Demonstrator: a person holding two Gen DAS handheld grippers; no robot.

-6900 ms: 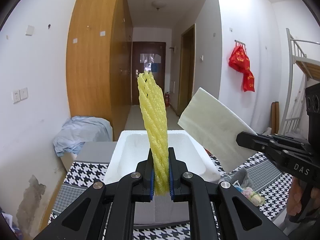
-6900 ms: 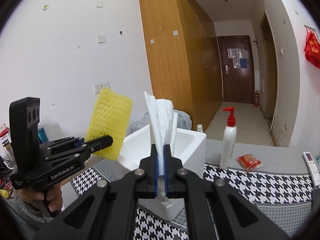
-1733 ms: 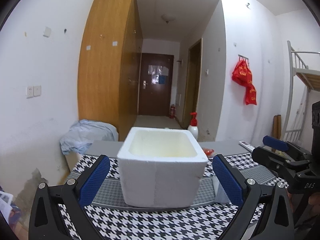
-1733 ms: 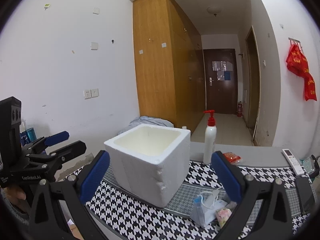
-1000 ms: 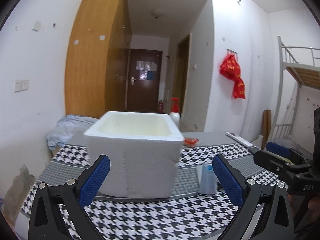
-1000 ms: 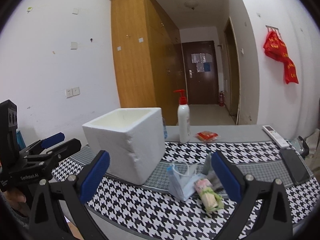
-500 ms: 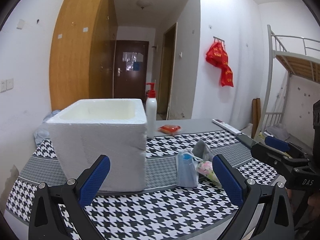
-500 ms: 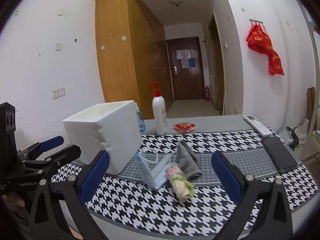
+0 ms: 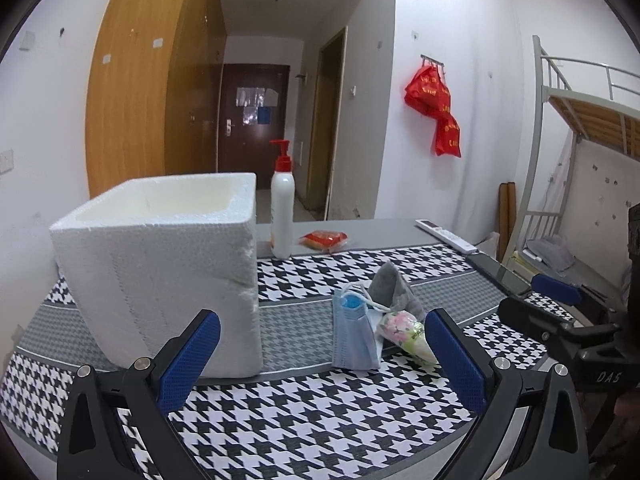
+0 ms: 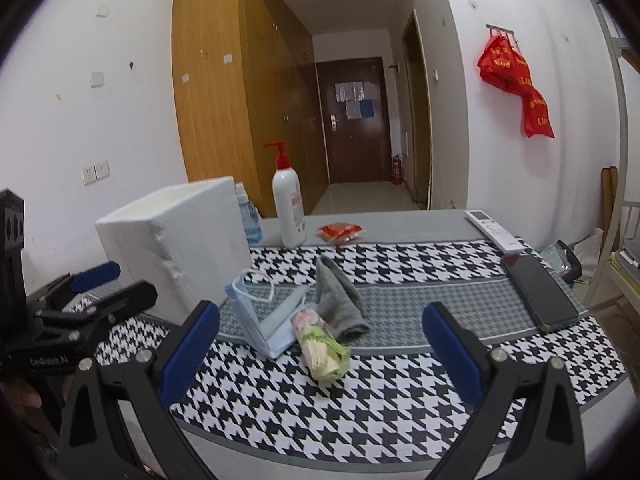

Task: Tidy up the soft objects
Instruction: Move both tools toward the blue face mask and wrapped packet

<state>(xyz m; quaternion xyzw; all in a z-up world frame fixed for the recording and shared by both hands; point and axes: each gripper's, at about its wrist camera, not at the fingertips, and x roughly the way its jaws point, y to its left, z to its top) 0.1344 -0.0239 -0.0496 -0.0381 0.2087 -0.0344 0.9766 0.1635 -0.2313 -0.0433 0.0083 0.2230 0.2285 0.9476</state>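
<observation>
A white foam box (image 9: pixel 160 264) stands on the houndstooth table (image 9: pixel 320 420), its inside hidden; it also shows in the right wrist view (image 10: pixel 176 240). To its right lie a blue face mask (image 9: pixel 354 336), a grey sock (image 9: pixel 394 284) and a floral tissue pack (image 9: pixel 406 334). The right wrist view shows the mask (image 10: pixel 260 320), sock (image 10: pixel 338 300) and tissue pack (image 10: pixel 322 350) together. My left gripper (image 9: pixel 320 360) is open and empty, low in front of the box and the pile. My right gripper (image 10: pixel 318 356) is open and empty, facing the pile.
A pump bottle (image 10: pixel 289 208), a red packet (image 10: pixel 340 232) and a small water bottle (image 10: pixel 248 216) stand behind the box. A remote (image 10: pixel 494 234) and a phone (image 10: pixel 538 292) lie at the table's right. A bunk bed (image 9: pixel 580 140) stands further right.
Earlier each gripper held a foam piece above the box; both are now open and empty. Both views have swung right and lower, bringing the mask, sock and tissue pack toward the middle.
</observation>
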